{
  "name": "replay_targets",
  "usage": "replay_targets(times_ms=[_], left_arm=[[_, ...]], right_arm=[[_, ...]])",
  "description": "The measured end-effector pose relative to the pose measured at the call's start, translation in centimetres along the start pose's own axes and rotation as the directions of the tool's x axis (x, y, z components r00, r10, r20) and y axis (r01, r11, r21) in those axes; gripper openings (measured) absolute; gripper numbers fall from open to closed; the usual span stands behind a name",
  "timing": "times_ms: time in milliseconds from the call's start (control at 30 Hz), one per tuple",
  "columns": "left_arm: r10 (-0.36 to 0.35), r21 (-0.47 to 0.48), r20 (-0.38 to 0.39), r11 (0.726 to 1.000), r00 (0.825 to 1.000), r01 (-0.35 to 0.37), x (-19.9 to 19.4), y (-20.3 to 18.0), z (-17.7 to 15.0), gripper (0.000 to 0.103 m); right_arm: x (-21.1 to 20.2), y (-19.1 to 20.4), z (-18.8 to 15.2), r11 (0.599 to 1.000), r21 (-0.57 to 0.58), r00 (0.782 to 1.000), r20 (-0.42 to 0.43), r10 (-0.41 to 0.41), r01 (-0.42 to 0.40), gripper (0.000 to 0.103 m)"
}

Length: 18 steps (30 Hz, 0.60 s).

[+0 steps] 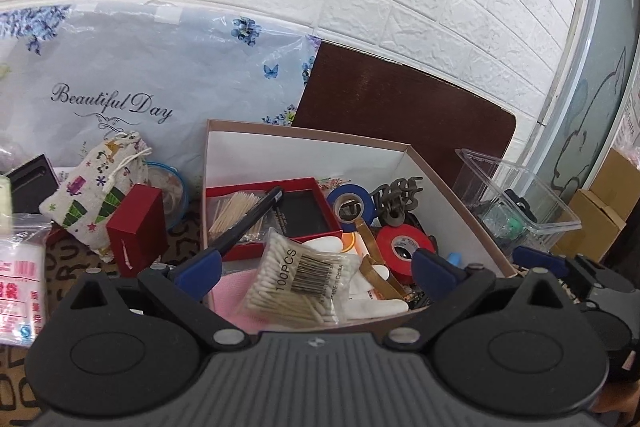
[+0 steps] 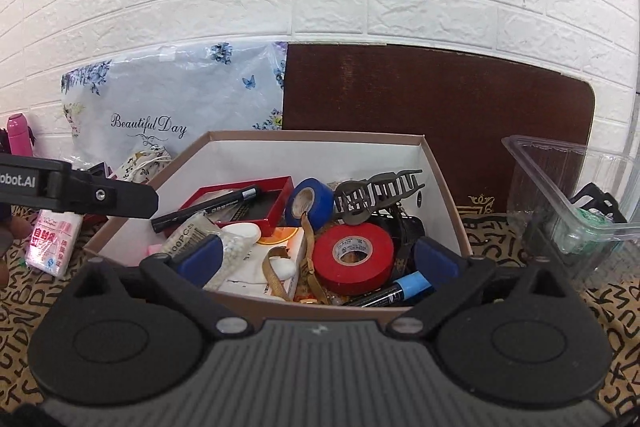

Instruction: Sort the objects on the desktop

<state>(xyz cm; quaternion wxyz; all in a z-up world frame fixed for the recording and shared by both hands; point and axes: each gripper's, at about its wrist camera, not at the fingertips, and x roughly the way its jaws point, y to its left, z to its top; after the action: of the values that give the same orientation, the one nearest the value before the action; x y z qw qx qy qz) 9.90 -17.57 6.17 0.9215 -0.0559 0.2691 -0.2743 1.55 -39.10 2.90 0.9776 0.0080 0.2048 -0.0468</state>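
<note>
A brown cardboard box (image 1: 312,135) (image 2: 444,183) holds a bag of cotton swabs (image 1: 300,279), red tape (image 1: 404,247) (image 2: 354,253), blue tape (image 1: 350,203) (image 2: 310,203), a hair claw (image 2: 376,195), a black marker (image 2: 208,207) across a red tray (image 1: 264,187), and a blue-tipped marker (image 2: 392,291). My left gripper (image 1: 316,267) is open and empty above the box's near side. My right gripper (image 2: 316,259) is open and empty above the near wall. The left gripper's body (image 2: 80,191) shows in the right wrist view.
A clear plastic tub (image 1: 520,195) (image 2: 580,203) stands right of the box. Left of it are a red box (image 1: 138,227), a printed pouch (image 1: 100,187) and a bag of zip bags (image 1: 20,287) (image 2: 54,239). A floral bag (image 2: 172,107) and a brown board (image 2: 432,107) lean on the wall.
</note>
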Motion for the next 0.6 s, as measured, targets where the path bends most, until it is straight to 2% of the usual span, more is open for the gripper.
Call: replay_targets(times_ms=[300,600], left_arm=[[0.029,0.035,0.013,0.999,1.0,-0.029,-3.4,-1.9,-2.0,0.103],[0.117,0.083,0.025,0.989,0.993,-0.119,-5.8,-4.2,-5.3,0.103]], right_arm=[[-4.0,1.6,-1.3,0.999,-0.022,1.0,0.001,-0.03,0.03,0.101],[-7.0,2.9,-4.2,0.997,-0.009,0.996,-0.036,-0.078,0.078,0.101]])
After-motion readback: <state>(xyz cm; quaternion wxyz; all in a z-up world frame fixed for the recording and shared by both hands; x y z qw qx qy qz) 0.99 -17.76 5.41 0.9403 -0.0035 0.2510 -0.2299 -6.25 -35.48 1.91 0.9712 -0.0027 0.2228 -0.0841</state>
